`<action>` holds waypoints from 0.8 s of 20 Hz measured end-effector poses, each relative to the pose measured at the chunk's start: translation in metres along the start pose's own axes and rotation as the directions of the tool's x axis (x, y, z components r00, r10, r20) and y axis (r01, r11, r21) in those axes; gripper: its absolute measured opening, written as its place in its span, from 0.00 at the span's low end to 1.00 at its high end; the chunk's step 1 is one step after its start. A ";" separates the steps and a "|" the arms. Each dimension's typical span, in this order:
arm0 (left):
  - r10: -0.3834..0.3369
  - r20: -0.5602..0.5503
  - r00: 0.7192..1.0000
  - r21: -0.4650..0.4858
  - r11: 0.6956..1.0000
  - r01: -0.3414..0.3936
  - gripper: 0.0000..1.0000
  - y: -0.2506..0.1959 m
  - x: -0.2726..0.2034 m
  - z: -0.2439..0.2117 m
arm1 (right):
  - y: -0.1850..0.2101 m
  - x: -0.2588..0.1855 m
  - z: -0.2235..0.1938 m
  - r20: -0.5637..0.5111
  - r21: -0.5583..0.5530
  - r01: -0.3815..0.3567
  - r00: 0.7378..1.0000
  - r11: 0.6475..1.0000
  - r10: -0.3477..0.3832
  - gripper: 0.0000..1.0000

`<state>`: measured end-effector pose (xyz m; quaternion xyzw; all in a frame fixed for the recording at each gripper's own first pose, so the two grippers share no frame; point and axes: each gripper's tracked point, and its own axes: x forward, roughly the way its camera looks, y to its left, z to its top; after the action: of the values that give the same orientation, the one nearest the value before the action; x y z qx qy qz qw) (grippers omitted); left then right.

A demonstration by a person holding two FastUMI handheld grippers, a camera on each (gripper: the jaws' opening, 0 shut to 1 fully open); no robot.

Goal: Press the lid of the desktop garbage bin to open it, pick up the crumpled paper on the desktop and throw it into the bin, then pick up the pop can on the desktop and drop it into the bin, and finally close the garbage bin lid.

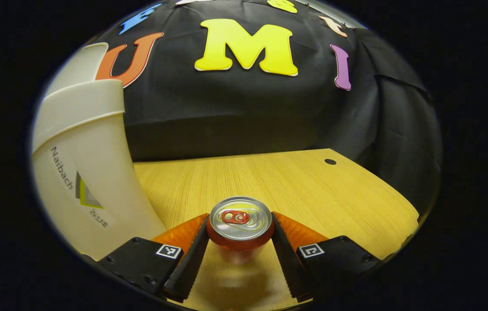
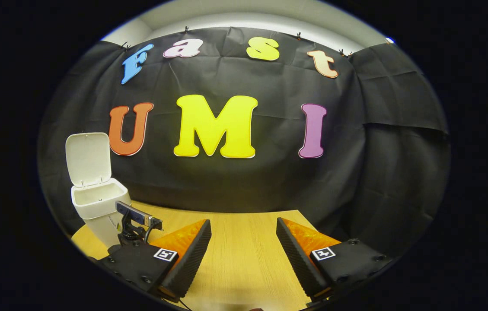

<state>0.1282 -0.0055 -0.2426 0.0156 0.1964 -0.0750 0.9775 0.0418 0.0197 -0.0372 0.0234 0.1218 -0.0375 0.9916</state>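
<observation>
Across the pale wooden desktop [image 1: 313, 181], the red aluminium pop can [image 1: 240, 222] is being clamped by the left gripper [image 1: 240, 246]; the white plastic bin's lid [image 2: 87, 159] is already standing open, no crumpled paper is being seen, and the right gripper [image 2: 244, 255] is being held with jaws apart, empty.

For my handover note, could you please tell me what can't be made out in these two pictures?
- Bin inside, right gripper view: its front wall hides the bottom, so the paper can't be confirmed.
- Can body, left gripper view: seen from above, the lower part is blurred; whether the left gripper presses it is unclear.
- Bin lid, left gripper view: cut off at the edge.
</observation>
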 end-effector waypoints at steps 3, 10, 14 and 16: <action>-0.002 0.054 0.999 -0.024 1.000 0.003 0.83 0.003 -0.021 0.028 | 0.004 -0.004 0.003 0.011 0.004 -0.014 1.000 1.000 0.014 0.96; 0.013 0.222 0.975 -0.024 1.000 -0.008 0.83 0.018 -0.070 0.109 | 0.009 -0.010 0.011 0.039 0.037 -0.035 0.999 0.999 0.034 0.96; 0.035 0.319 0.947 -0.017 0.999 -0.031 0.83 0.032 -0.095 0.157 | 0.012 -0.013 0.012 0.046 0.045 -0.041 0.998 0.998 0.039 0.96; 0.058 0.376 0.925 -0.014 0.998 -0.057 0.82 0.043 -0.107 0.184 | 0.014 -0.014 0.012 0.047 0.045 -0.046 0.998 0.998 0.044 0.96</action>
<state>0.1072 0.0411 -0.0314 0.0055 0.0048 -0.0477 0.9988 0.0317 0.0339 -0.0217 0.0483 0.0976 -0.0186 0.9939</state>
